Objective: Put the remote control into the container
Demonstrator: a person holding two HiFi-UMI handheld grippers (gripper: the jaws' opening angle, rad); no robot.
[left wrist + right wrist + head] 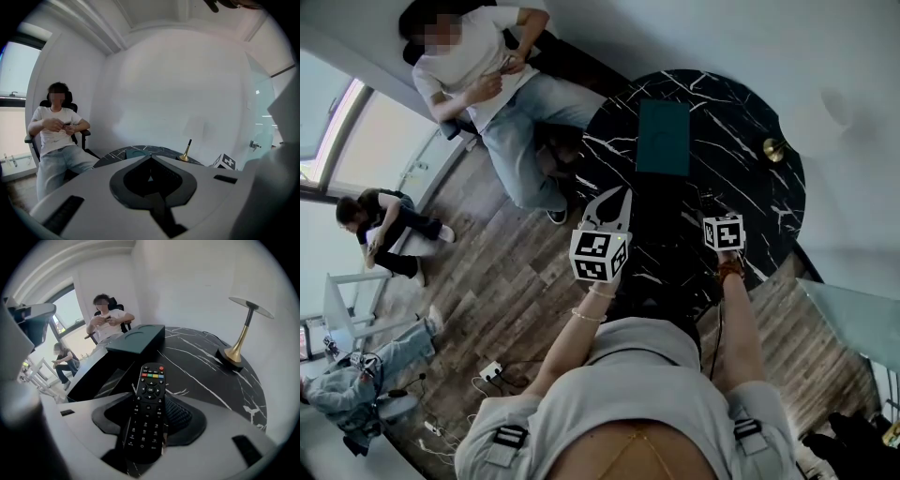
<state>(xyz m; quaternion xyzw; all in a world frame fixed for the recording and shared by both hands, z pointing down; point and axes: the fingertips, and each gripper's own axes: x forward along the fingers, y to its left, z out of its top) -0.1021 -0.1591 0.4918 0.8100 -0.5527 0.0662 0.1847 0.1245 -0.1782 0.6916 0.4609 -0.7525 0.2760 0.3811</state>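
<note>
A black remote control with coloured buttons near its top lies lengthwise between the jaws of my right gripper, which is shut on it and holds it above the black marble table. To its left stands a long black container with a dark green box at its far end. From the head view the black container sits between both grippers, and the green box lies beyond it. My left gripper hovers at the table's left edge, its jaws shut and empty.
A brass lamp stands at the table's far right. A person sits on a chair just beyond the table's left side. Another person crouches by the window. Cables lie on the wooden floor.
</note>
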